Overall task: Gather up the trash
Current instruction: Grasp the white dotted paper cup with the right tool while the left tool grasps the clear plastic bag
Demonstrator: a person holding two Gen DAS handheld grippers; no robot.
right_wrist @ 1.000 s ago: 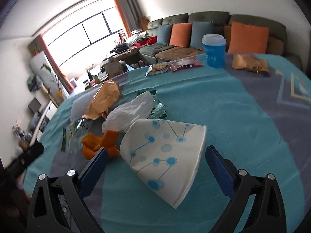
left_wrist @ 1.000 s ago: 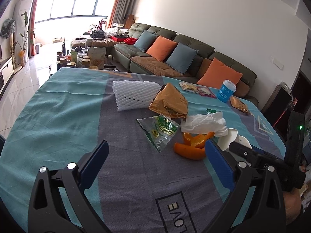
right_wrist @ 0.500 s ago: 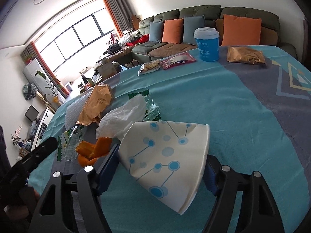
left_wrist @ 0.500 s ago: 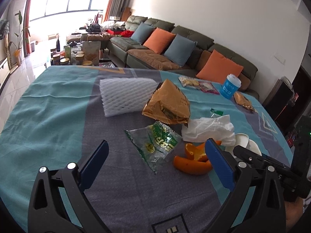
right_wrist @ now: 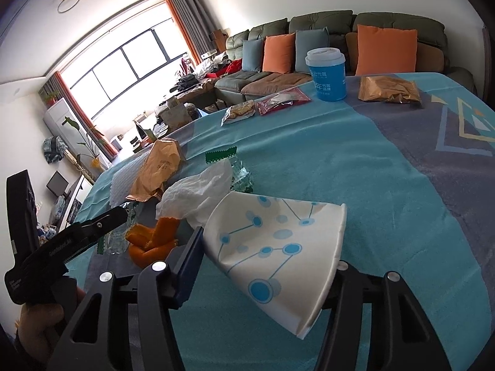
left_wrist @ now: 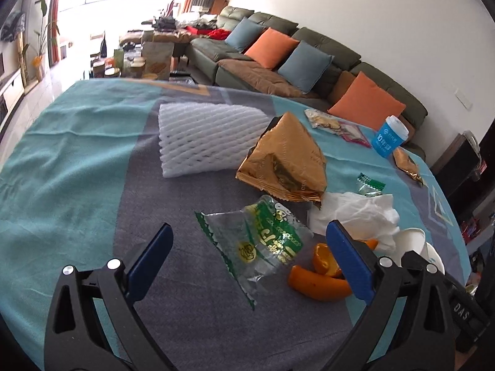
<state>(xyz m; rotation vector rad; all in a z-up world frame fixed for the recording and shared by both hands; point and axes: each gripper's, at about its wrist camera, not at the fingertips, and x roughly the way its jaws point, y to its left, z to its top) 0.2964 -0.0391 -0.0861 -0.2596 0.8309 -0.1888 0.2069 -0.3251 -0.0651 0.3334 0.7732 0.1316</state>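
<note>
Closing since the earlier frame, right tool (right_wrist: 266, 266) now pinches the flattened paper cup (right_wrist: 278, 247) on the teal-and-grey tabletop (right_wrist: 355, 167) before a sofa (right_wrist: 324, 21); left tool (left_wrist: 247, 256) hangs spread above a clear wrapper (left_wrist: 263, 244).

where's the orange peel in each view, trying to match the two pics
Left wrist view: orange peel lies low and right of centre, just inside the left gripper's right-hand finger.
Right wrist view: orange peel sits low on the left, beside the paper cup.
Shared landmark: the crumpled white tissue right behind the peel.
</note>
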